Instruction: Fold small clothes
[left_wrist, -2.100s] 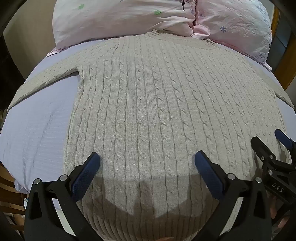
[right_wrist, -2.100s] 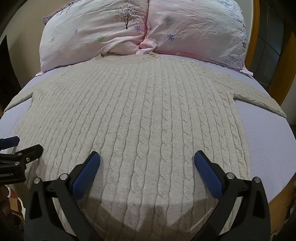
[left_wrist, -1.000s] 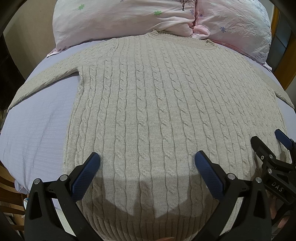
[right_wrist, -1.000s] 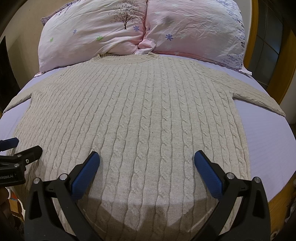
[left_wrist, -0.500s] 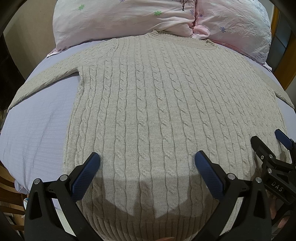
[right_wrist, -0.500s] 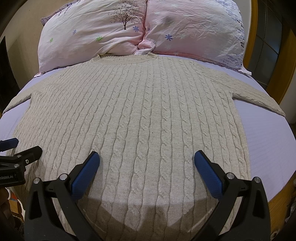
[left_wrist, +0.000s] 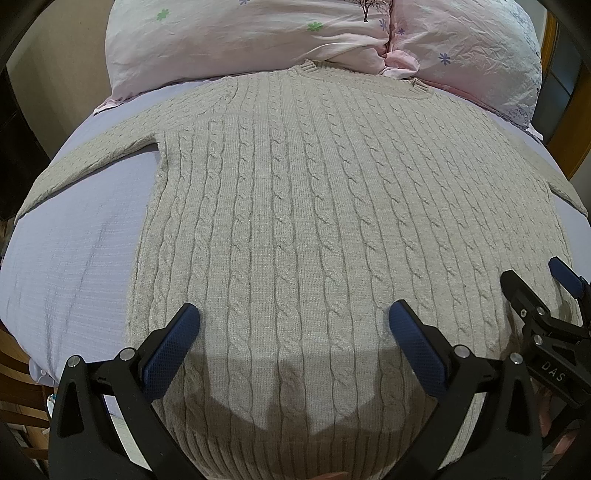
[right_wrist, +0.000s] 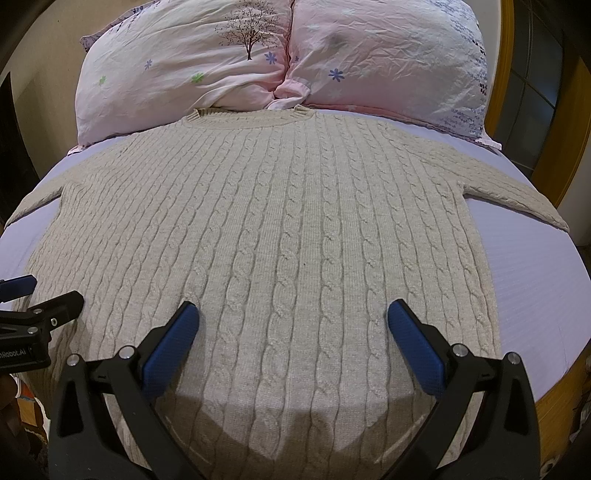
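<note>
While both tools hover over the bed, the beige cable-knit sweater (left_wrist: 295, 206) lies flat and spread out on the lavender sheet (left_wrist: 74, 251), its neckline up against two pink floral pillows (right_wrist: 258, 62) at the head of the bed and its sleeves stretched out to either side. The left gripper (left_wrist: 294, 325) is held above the lower part of the garment, toward its left half, with its blue-padded fingers (left_wrist: 170, 352) wide apart and nothing between them; the knit simply passes beneath the gap. The right gripper (right_wrist: 293, 321) is poised the same way over the lower right half, its blue pads (right_wrist: 413, 350) spread wide and holding nothing. Whether either set of fingertips touches the wool I cannot tell. The hem sits nearest the tools, in their shadow. From each side the other tool shows at the frame edge, so the two are side by side over the bottom of the sweater. A wooden bed frame (right_wrist: 569, 122) edges the right side.
</note>
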